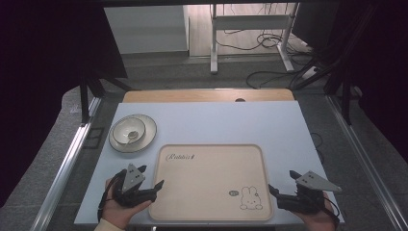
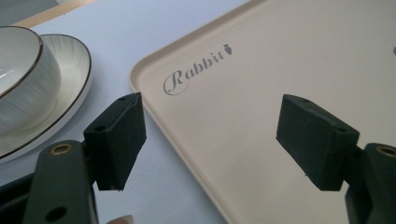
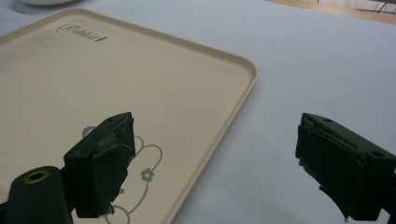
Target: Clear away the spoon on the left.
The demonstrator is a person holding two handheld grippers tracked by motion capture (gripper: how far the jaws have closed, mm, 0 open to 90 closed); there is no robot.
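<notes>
The tray point(image 1: 211, 180) lies flat on the pale blue table point(image 1: 231, 125) at the near edge, long axis running left to right, and sits squarely between the left gripper point(image 1: 156, 186) and the right gripper point(image 1: 273, 191). Each has its jaws spread wide and empty, straddling the tray's rim on its own side, so each seems equally close (neither touches yet). A bowl point(image 1: 129, 131) on a plate point(image 1: 149, 129) stands just beyond the tray's far left corner; dark floor and cables lie past the table.

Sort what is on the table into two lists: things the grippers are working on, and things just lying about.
In hand: tray, left gripper at its left edge, right gripper at its right edge, both open.
Lying about: bowl, plate beneath it.
</notes>
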